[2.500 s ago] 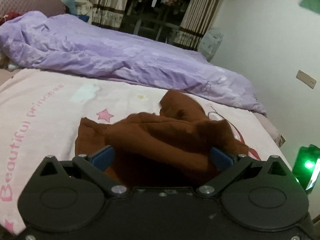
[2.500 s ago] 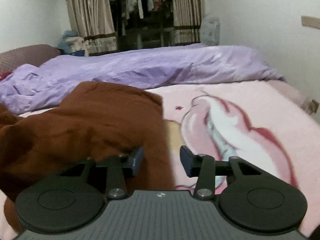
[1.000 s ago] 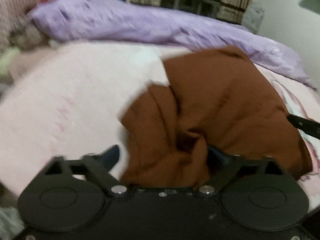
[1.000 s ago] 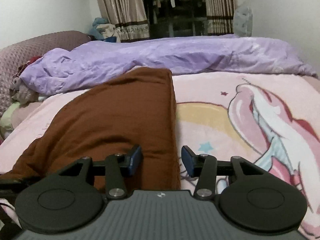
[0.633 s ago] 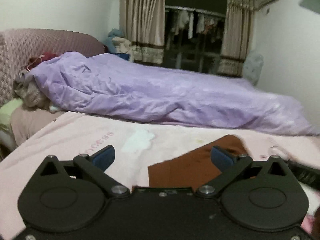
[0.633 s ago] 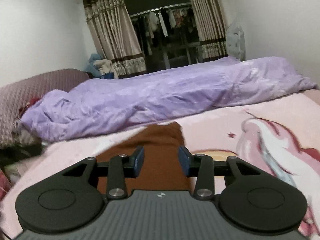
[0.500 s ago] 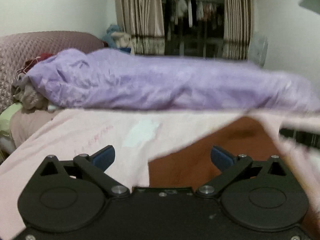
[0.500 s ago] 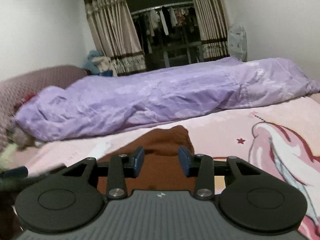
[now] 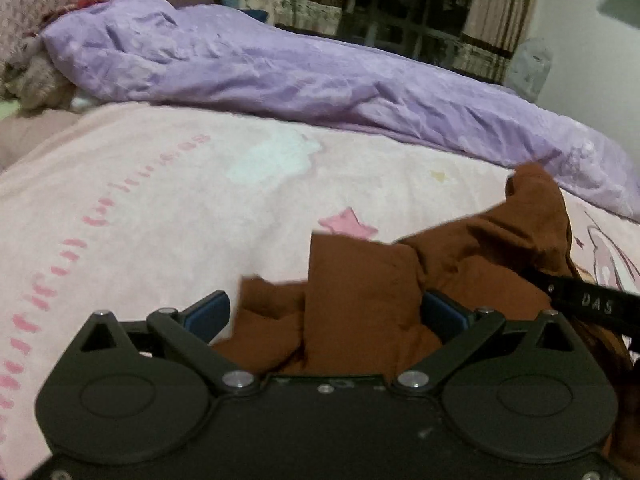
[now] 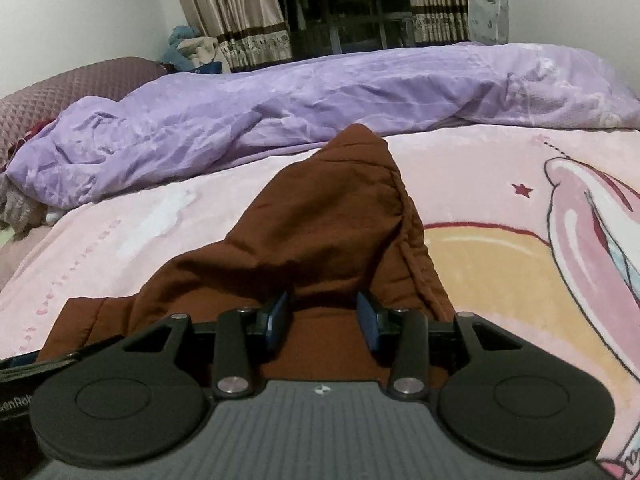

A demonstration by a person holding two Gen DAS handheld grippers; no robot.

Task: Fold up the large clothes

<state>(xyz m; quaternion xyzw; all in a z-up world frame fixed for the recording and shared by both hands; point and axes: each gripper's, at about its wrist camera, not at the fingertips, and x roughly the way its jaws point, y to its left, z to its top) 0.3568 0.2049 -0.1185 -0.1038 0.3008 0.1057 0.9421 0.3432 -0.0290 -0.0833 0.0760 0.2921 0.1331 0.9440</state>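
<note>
Two handheld grippers work a brown garment (image 10: 320,224) on a bed spread with a pink blanket (image 9: 160,208). Nearest the lens, the left gripper (image 9: 324,316) stands with its fingers wide, a bunched fold of the garment rising between them; the cloth reaches the right-hand pad, but whether anything is pinched cannot be told. The right gripper (image 10: 323,322) has its fingers at a middling gap over brown cloth, and a grip cannot be confirmed there either.

Half a second ago both cameras looked up and away, the garment only a low sliver at the bottom of each view. Now both have dipped back toward it, and it fills the lower middle of each frame, rumpled and peaked, no longer the flat slab it was a second ago. The garment appears to need fresh holds and smoothing before the next fold.

Beyond the garment the blanket runs bare to a lilac duvet (image 10: 320,96), heaped along the bed's far side. Behind the duvet hang curtains (image 10: 240,12).
</note>
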